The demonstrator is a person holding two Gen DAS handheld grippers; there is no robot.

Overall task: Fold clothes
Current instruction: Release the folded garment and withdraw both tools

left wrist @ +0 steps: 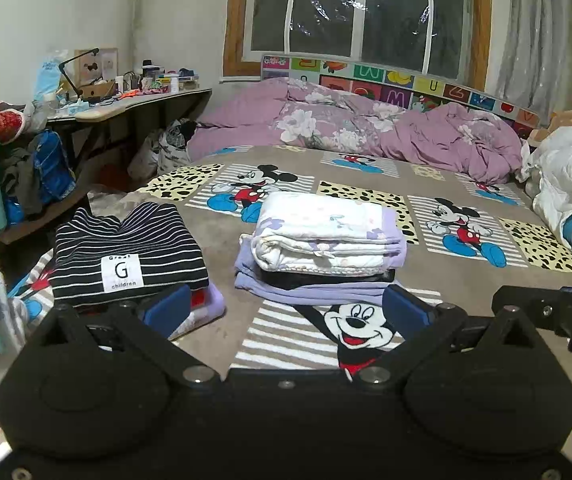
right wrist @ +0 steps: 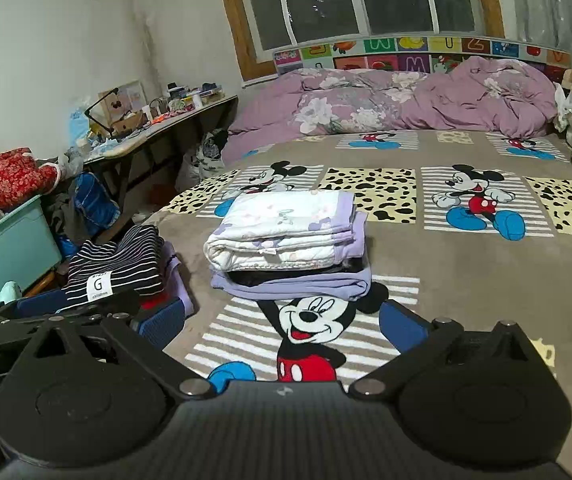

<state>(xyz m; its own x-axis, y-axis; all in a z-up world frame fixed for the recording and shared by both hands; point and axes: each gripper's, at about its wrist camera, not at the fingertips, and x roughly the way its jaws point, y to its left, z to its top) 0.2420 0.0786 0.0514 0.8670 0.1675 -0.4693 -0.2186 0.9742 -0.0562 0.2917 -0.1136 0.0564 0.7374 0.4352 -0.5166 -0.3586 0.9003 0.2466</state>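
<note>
L gripper (left wrist: 286,306) & R gripper (right wrist: 284,326) empty, fingers (left wrist: 168,308) apart, before folded stack (left wrist: 321,244).

A cluttered desk (left wrist: 142,98) stands beside the bed (left wrist: 425,292).
</note>
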